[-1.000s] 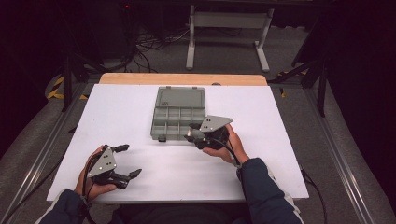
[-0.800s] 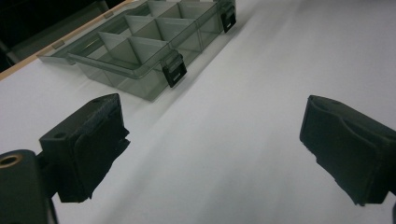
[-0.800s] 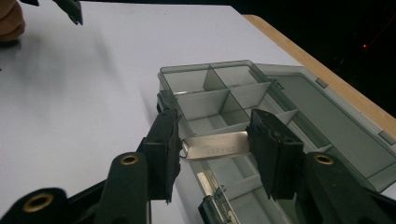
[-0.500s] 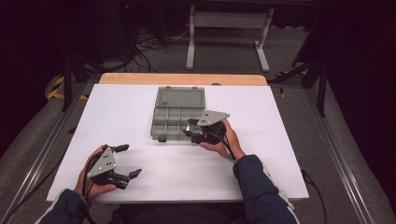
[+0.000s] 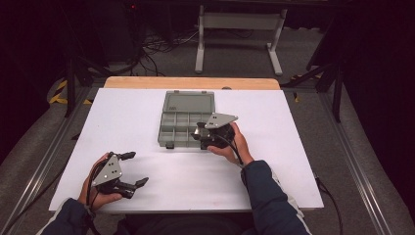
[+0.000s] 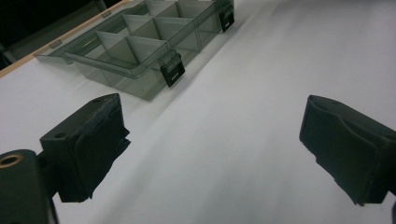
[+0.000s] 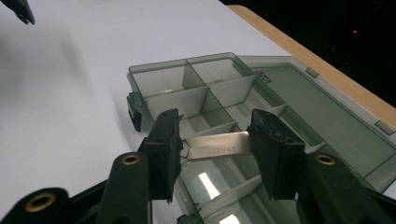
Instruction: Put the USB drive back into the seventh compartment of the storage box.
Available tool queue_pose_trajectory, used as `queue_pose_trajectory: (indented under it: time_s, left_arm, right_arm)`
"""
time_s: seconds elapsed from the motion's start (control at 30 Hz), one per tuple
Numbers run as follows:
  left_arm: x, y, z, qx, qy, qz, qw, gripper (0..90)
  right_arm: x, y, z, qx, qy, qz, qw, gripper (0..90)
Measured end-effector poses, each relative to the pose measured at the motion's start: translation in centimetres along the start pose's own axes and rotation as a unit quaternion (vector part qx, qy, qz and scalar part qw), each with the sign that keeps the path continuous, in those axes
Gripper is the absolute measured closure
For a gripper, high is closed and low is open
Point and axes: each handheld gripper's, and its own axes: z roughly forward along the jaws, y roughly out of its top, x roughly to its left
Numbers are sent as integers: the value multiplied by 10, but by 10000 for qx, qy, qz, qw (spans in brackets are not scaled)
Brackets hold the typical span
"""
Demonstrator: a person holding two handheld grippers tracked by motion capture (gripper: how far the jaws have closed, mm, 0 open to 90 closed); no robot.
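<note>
Metal strip (image 7: 215,145), stamped ERAZE, pinched endwise in right gripper (image 7: 215,149), now over organizer box (image 5: 185,122) at desk's far middle, closer than before; likely about to drop in. Left gripper (image 5: 132,169) spread, idle near corner.

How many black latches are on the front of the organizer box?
2: one latch at the box's near front corner, another latch at the far front corner, seen from the left gripper view.

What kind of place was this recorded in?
Probably a lab or studio recording station: a white-topped table with a compartment box, cables on grey carpet, a metal stand and dark surroundings behind.
</note>
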Motion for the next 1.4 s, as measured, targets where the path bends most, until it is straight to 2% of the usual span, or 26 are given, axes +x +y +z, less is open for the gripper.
queue_pose_trajectory:
  time_s: [0.3,0.47,0.77,1.4]
  left_arm:
    - [1,0,0,19,-20,-2,10000,79]
    - [0,0,1,25,-34,7,10000,81]
    - [0,0,1,43,-27,39,10000,85]
    - [0,0,1,43,-45,22,10000,85]
  right_arm:
    - [-2,-2,13,114,-60,16,9999,542]
    - [-5,-8,20,203,-131,151,9996,542]
    - [-3,-11,24,301,-105,179,9993,541]
    - [-4,-13,25,327,-123,286,9990,539]
